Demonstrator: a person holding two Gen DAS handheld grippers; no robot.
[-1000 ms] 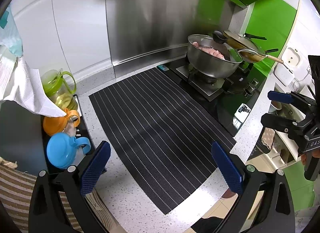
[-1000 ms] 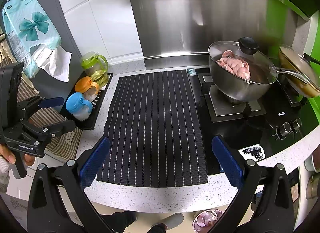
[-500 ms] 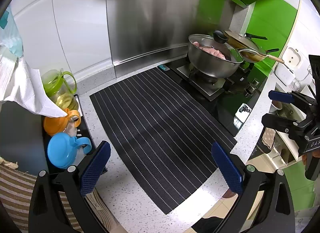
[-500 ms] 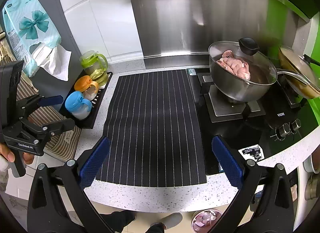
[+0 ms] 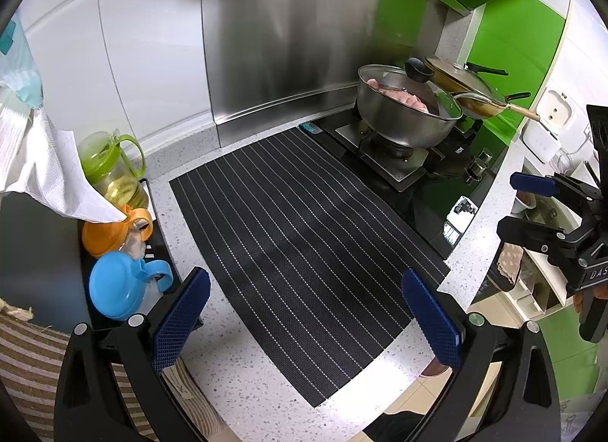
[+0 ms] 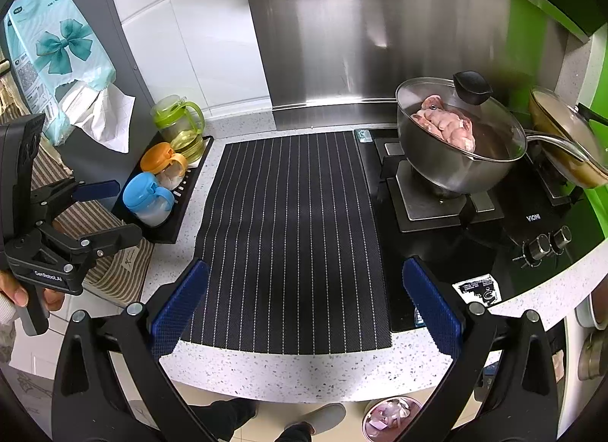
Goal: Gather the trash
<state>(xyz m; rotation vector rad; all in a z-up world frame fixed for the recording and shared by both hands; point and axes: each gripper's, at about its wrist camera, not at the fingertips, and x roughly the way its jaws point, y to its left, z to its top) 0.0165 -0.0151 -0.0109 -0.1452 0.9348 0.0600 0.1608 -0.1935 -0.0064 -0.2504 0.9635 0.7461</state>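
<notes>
A black striped mat [image 6: 292,236] covers the speckled counter [image 6: 288,373]; I see nothing lying on it. Below the counter edge, a small round bin [image 6: 391,417] with pinkish scraps stands on the floor beside a person's slippered foot. My right gripper [image 6: 304,305] is open over the mat's front edge, with nothing between its blue pads. My left gripper [image 5: 306,314] is also open and holds nothing, above the mat's left front corner. Each gripper shows in the other's view: the left gripper [image 6: 114,210] at the far left, the right gripper [image 5: 520,204] at the far right.
A lidded steel pot [image 6: 456,145] of meat and a frying pan [image 6: 566,138] sit on the black hob. A black tray [image 6: 171,229] left of the mat holds green, orange and blue jars. A tissue pack [image 6: 57,54] hangs above a striped cloth [image 6: 114,263].
Both views have drifted only slightly. Both grippers stay open and hold nothing.
</notes>
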